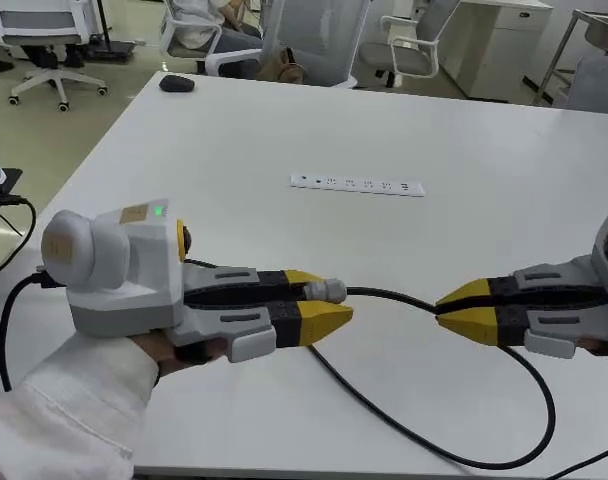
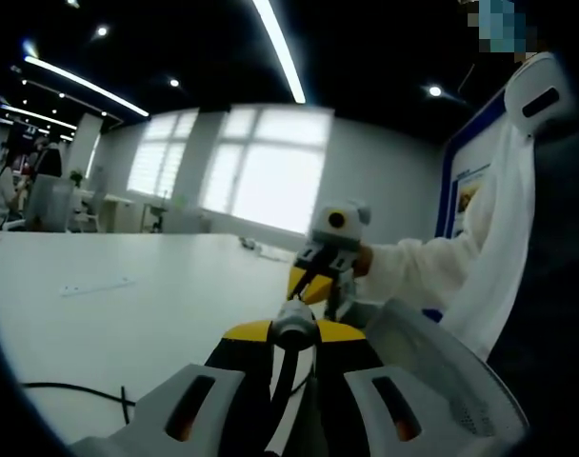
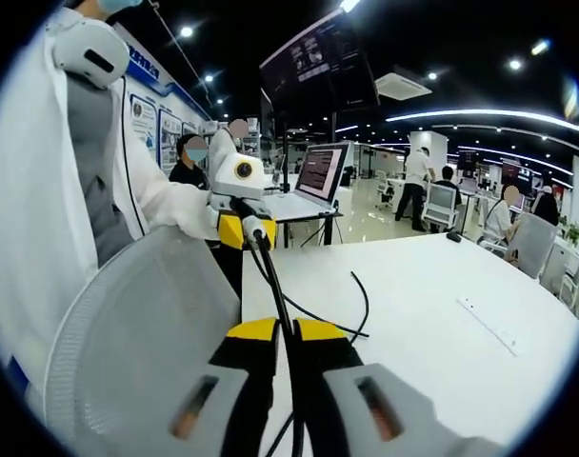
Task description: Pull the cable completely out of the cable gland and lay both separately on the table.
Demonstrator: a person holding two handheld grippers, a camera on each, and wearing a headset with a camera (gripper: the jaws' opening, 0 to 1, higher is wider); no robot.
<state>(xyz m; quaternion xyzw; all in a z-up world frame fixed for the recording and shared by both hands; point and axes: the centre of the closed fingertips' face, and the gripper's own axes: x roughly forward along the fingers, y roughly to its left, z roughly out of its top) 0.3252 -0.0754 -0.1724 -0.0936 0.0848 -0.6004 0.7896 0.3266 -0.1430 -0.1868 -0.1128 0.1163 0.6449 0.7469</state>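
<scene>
A grey cable gland (image 1: 329,290) sits between the yellow fingertips of my left gripper (image 1: 331,298), which is shut on it just above the white table (image 1: 284,130). A black cable (image 1: 389,294) leaves the gland and runs right into my right gripper (image 1: 440,306), which is shut on it. Past the right gripper the cable loops down toward the table's near edge. In the left gripper view the gland (image 2: 294,322) sits at the jaw tips and the other gripper (image 2: 318,278) faces it. In the right gripper view the cable (image 3: 275,286) runs from the closed jaws to the gland (image 3: 255,229).
A white power strip (image 1: 356,185) lies mid-table and a dark mouse (image 1: 176,84) at the far left corner. Office chairs (image 1: 54,45) stand beyond the table. A laptop (image 3: 320,171) and several people are visible in the right gripper view.
</scene>
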